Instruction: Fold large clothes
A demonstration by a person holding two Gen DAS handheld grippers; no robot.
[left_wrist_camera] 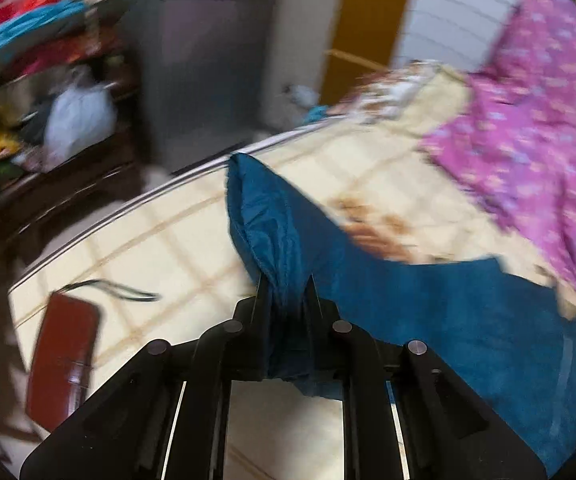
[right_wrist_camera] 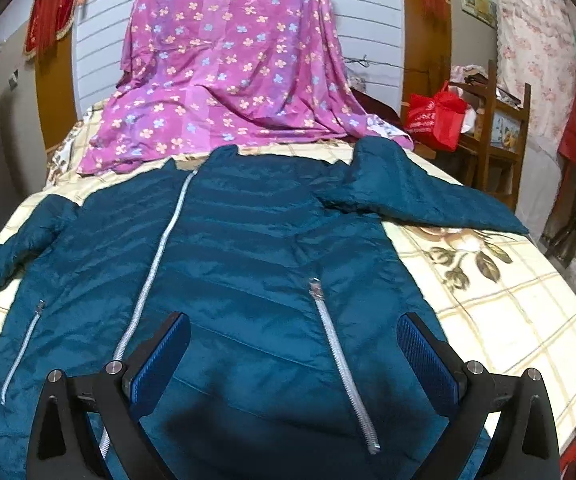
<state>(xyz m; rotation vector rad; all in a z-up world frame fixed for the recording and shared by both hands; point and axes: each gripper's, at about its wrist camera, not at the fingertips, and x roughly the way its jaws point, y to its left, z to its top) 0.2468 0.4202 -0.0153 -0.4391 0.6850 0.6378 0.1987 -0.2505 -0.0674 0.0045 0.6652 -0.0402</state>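
Note:
A teal quilted jacket lies front up on the bed, its silver main zipper closed and both sleeves spread out. My left gripper is shut on the left sleeve, which bunches between its fingers and is lifted off the sheet. The jacket body trails to the right of it. My right gripper is open and empty, hovering over the jacket's lower hem, its blue pads either side of a pocket zipper.
The bed has a cream checked sheet with a flower print. A purple flowered cloth is heaped at the headboard. A brown wallet lies on the bed's left part. Cluttered shelves stand left, a wooden rack with a red bag right.

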